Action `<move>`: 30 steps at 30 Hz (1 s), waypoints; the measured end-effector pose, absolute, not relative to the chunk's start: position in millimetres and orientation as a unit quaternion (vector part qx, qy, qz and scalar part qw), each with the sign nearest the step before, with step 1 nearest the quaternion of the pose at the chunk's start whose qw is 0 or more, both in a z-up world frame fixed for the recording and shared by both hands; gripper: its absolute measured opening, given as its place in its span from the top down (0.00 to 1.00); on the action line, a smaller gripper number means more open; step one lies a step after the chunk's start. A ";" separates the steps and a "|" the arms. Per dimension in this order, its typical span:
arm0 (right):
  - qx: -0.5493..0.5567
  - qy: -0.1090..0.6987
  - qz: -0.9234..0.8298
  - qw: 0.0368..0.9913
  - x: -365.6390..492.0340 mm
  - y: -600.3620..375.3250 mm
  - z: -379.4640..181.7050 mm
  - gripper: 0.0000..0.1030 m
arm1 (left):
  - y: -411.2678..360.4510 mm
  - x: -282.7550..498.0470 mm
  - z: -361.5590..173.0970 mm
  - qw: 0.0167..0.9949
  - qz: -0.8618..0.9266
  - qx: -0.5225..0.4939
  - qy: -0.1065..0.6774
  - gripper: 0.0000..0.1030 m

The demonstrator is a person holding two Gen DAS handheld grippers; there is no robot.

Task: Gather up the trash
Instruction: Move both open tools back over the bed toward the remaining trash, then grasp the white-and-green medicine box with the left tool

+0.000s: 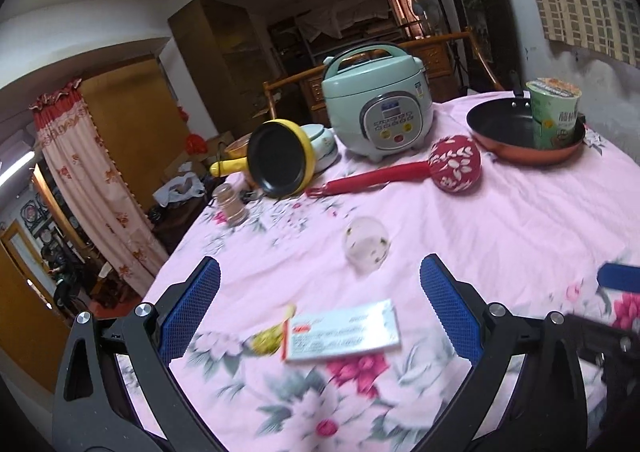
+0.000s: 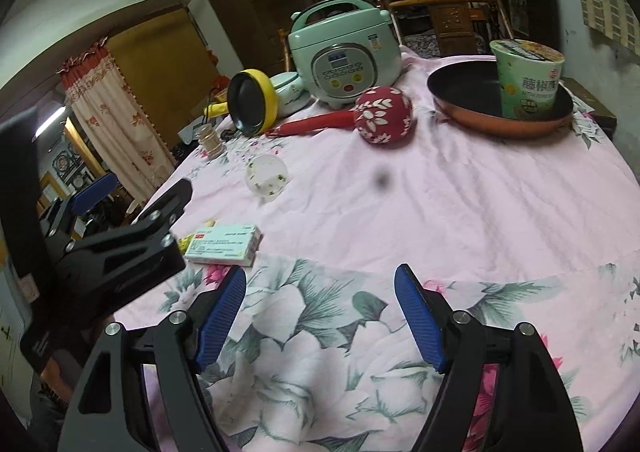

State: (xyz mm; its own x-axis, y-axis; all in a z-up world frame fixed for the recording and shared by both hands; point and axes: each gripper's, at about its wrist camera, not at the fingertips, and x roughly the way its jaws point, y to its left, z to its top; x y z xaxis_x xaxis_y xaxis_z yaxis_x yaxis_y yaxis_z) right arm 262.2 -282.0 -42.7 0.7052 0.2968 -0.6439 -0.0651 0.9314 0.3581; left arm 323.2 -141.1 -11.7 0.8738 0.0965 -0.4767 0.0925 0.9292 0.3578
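Observation:
A flat white medicine box [image 1: 344,330] lies on the pink floral tablecloth [image 1: 500,236], with a small yellow-green wrapper [image 1: 268,338] at its left end. My left gripper [image 1: 320,284] is open and empty, just above the box. A clear plastic cup with food specks [image 1: 366,246] lies on its side beyond it. The box [image 2: 226,244] and cup [image 2: 266,176] also show in the right wrist view. My right gripper [image 2: 320,292] is open and empty over the cloth, right of the box. A green instant noodle cup [image 1: 554,112] stands in a copper frying pan [image 1: 516,132].
A mint rice cooker [image 1: 376,104], a yellow pan on its side [image 1: 278,158], a red patterned ladle-shaped thing [image 1: 420,168], a small jar [image 1: 230,204] and a ceramic bowl [image 1: 324,144] stand at the table's far side. The table edge runs along the left.

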 end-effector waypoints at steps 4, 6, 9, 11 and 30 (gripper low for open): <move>0.149 0.371 0.085 0.912 264.3 -283.6 -45.1 0.26 | -134.2 343.0 -22.3 0.952 -0.012 0.156 0.261 0.06; 0.149 0.375 0.082 0.911 266.0 -284.0 -47.5 0.25 | -124.2 346.7 -30.6 0.952 -0.018 0.135 0.274 0.06; 0.151 0.382 0.082 0.908 268.4 -284.2 -51.6 0.25 | -102.4 363.7 -49.4 0.941 -0.021 0.118 0.317 0.06; 0.157 0.387 0.089 0.904 269.0 -283.7 -52.9 0.25 | -84.1 373.5 -52.6 0.939 -0.006 0.109 0.325 0.06; 0.163 0.402 0.100 0.895 270.0 -279.5 -58.6 0.24 | -2.0 420.9 -81.5 0.898 -0.028 -0.006 0.439 0.07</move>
State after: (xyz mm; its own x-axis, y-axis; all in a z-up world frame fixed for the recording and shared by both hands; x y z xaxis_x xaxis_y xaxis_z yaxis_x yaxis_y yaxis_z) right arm 270.0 -279.5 -58.6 0.6570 0.3104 -0.6871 -0.0483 0.9268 0.3725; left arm 420.9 -2.0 -81.5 0.6135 -0.0553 -0.7877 0.0448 0.9984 -0.0352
